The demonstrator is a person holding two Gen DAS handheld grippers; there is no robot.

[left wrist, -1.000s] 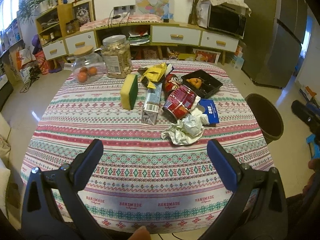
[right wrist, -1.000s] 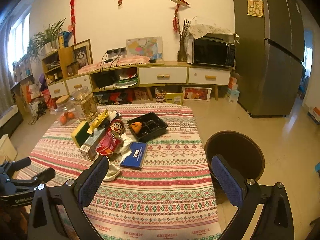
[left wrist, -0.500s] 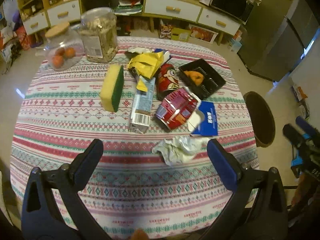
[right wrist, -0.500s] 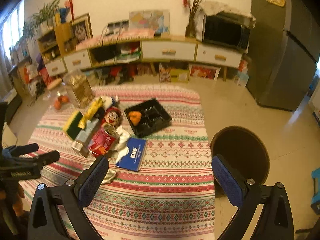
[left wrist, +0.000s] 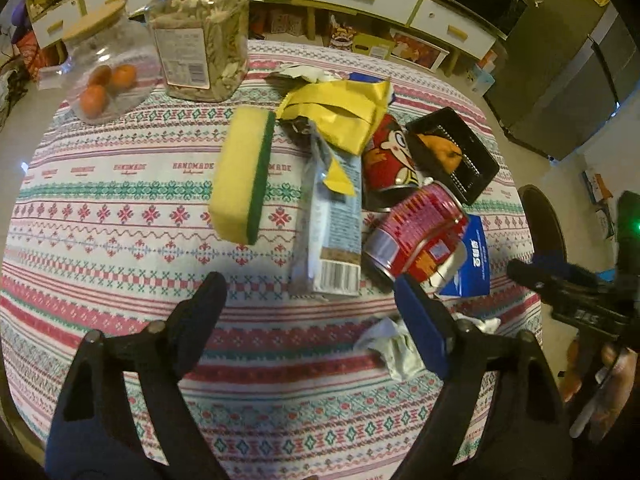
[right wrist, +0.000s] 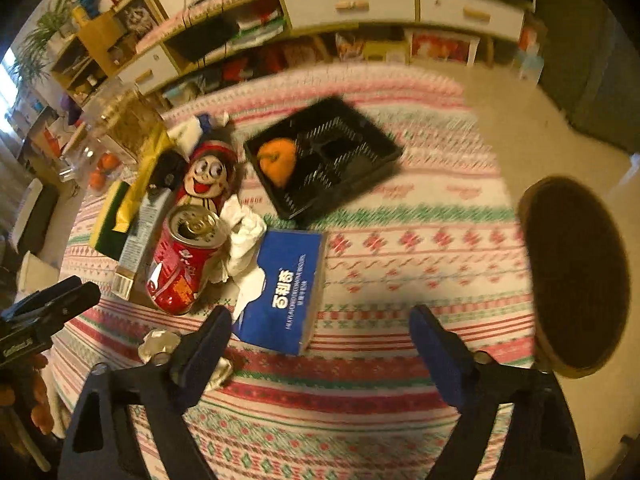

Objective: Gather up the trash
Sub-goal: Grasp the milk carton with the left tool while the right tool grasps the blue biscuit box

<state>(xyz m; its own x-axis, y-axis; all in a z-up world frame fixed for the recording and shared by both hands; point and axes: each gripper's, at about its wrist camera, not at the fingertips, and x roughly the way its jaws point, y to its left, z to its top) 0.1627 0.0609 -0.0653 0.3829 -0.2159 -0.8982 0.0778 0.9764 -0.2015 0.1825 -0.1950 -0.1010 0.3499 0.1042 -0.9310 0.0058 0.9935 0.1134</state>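
Grippers, L [left wrist: 308,312] & R [right wrist: 320,340], closing, empty, above tablecloth [left wrist: 120,216] trash.

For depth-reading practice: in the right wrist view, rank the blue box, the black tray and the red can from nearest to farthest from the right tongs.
1. Blue box, just ahead of the right tongs.
2. Red can, left.
3. Black tray, farthest back.
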